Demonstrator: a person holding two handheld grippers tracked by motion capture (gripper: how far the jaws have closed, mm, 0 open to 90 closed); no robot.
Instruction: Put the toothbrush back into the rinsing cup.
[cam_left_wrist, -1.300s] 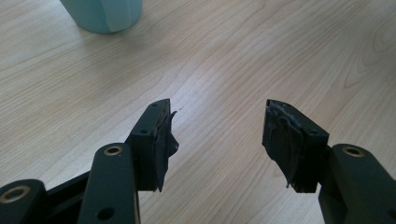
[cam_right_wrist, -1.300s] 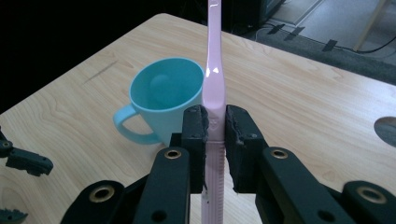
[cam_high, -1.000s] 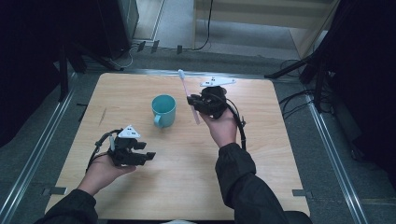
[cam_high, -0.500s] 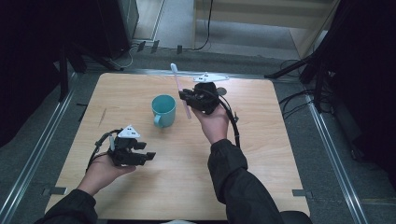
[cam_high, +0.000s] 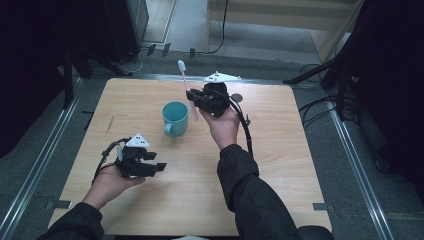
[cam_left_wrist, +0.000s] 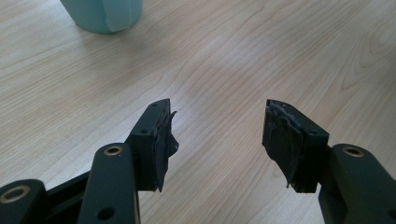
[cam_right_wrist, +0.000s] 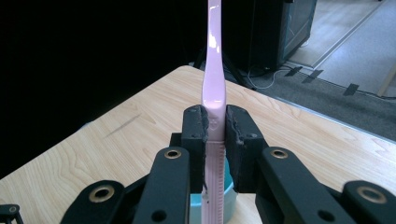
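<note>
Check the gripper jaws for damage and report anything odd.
The left gripper stands open, and the black pad lining on both jaws looks torn and ragged, peeling at the edges. The right gripper grips a pink toothbrush; its pads look rough too.

One table (cam_high: 280, 165). One cup (cam_high: 175, 118), teal, near the table's middle, toward 11 o'clock. One toothbrush (cam_high: 187, 90), pink, at 12 o'clock from the cup. Two grippers: the left (cam_high: 159, 166) at 7 o'clock, the right (cam_high: 192, 97) at 12 o'clock.
</note>
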